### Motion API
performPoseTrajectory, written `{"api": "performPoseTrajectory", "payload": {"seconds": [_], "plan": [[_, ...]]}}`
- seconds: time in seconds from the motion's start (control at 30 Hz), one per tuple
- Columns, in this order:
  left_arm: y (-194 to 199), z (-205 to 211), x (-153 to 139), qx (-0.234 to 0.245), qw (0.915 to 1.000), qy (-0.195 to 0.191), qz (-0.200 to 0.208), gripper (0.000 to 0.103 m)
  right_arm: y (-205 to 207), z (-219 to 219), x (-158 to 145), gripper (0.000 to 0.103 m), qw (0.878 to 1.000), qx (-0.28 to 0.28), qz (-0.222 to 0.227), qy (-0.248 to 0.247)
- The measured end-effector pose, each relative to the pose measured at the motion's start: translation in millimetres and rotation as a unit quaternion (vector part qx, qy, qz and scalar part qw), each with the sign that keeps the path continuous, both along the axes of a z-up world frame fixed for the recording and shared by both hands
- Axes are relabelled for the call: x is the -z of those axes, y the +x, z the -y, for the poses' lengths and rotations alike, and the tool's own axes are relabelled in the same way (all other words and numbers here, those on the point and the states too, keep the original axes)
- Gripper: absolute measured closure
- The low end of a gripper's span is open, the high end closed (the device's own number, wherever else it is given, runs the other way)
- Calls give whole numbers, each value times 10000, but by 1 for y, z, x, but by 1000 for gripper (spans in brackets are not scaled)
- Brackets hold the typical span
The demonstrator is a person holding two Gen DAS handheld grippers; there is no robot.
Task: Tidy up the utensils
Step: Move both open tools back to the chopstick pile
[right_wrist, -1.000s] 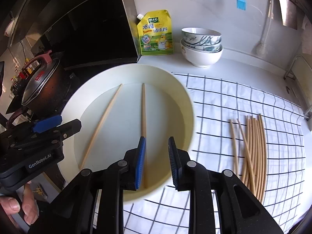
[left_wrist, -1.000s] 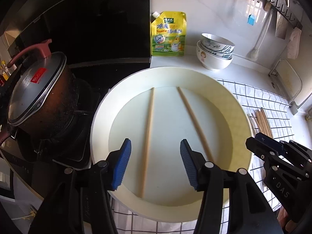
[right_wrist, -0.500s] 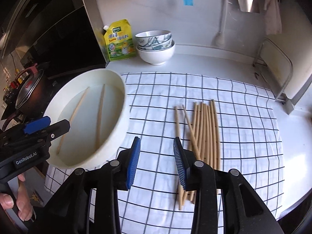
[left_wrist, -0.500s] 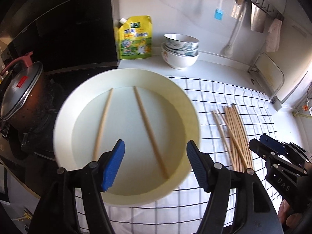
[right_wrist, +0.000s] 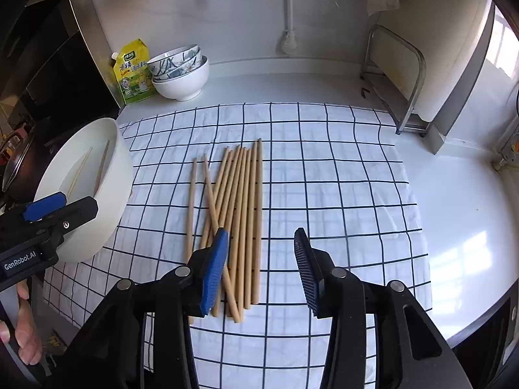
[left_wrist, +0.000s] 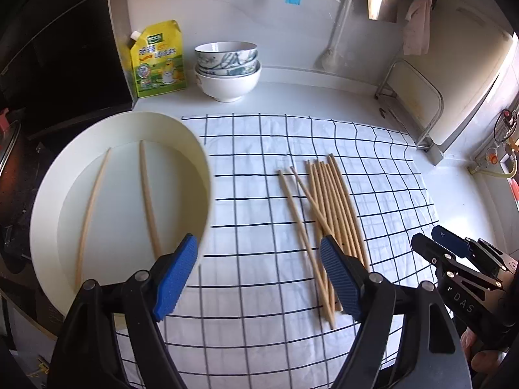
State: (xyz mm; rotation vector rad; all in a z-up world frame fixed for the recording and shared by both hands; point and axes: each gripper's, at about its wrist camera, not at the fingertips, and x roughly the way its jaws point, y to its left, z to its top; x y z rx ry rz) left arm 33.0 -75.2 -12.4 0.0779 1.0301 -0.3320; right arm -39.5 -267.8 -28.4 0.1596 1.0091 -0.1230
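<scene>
Several wooden chopsticks [right_wrist: 233, 207] lie in a loose bundle on a white checked cloth [right_wrist: 324, 168]; they also show in the left wrist view [left_wrist: 327, 214]. A round white basin [left_wrist: 42, 214] at the cloth's left edge holds two chopsticks [left_wrist: 147, 194]; it shows in the right wrist view too [right_wrist: 110, 194]. My left gripper [left_wrist: 258, 278] is open and empty, above the cloth between basin and bundle. My right gripper [right_wrist: 259, 265] is open and empty, just above the near ends of the bundle.
Two stacked bowls [left_wrist: 227, 68] and a yellow-green pouch [left_wrist: 157, 61] stand at the back by the wall. A metal rack [right_wrist: 399, 74] is at the back right. A stove with a pot [right_wrist: 16, 149] lies left of the basin.
Both grippers have swung right, from over the basin to over the cloth and the chopstick bundle. Both sets of jaws have opened wider. The chopsticks in the basin have not moved.
</scene>
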Motion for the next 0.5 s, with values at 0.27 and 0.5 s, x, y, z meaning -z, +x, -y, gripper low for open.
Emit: {"api": "performPoseTrajectory", "payload": {"seconds": [0.27,0.5], "plan": [[0,30,24,-105,9997,139,-180,21,6,24,22,57,9999,-137,-76,-65],[1,38,56,-275,9986,331,-301,21,20,28,59,57,9987,-395,-318,-17]]}}
